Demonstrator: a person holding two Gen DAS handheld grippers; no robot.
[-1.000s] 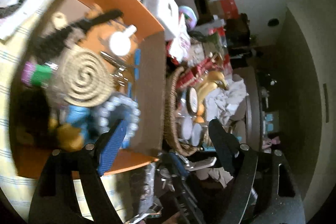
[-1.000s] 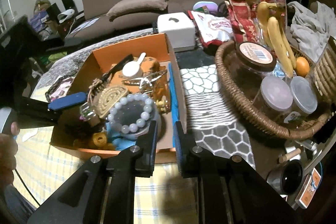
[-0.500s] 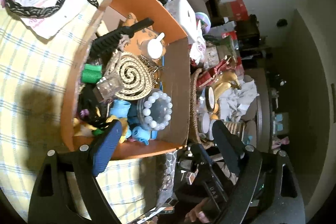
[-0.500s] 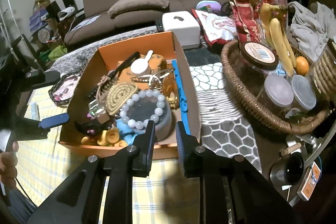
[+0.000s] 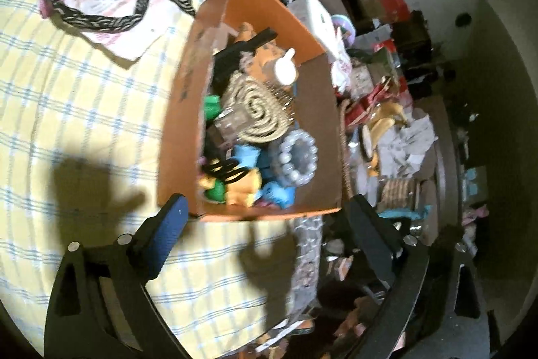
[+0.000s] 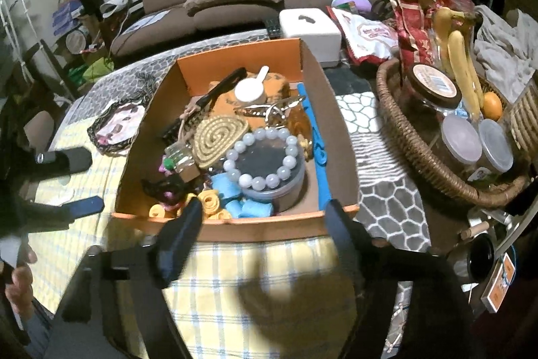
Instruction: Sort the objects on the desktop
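An orange cardboard box [image 6: 215,229] [image 5: 178,137] stands on the yellow checked cloth [image 6: 255,288]. It holds a pale bead bracelet [image 6: 262,157] lying on a round tin, a woven spiral coaster [image 6: 218,137], a white scoop [image 6: 250,91], a black comb [image 6: 218,88] and blue and yellow rollers [image 6: 232,204]. My right gripper [image 6: 264,207] hovers just before the box's near wall, its jaws opening with nothing between them. My left gripper [image 5: 265,204] sits at the box's near corner, jaws opening and empty. It also shows as the left gripper [image 6: 82,182] at the far left of the right wrist view.
A wicker basket [image 6: 420,164] with jars, bananas and an orange stands right of the box. A white tissue box [image 6: 312,26] and snack bags lie behind it. A patterned headband [image 5: 101,19] rests on a paper. A hand [image 6: 16,278] holds the left gripper.
Both grippers have drawn back from the box toward the cloth. The right jaws went from nearly shut to wide apart. The left jaws spread a little wider.
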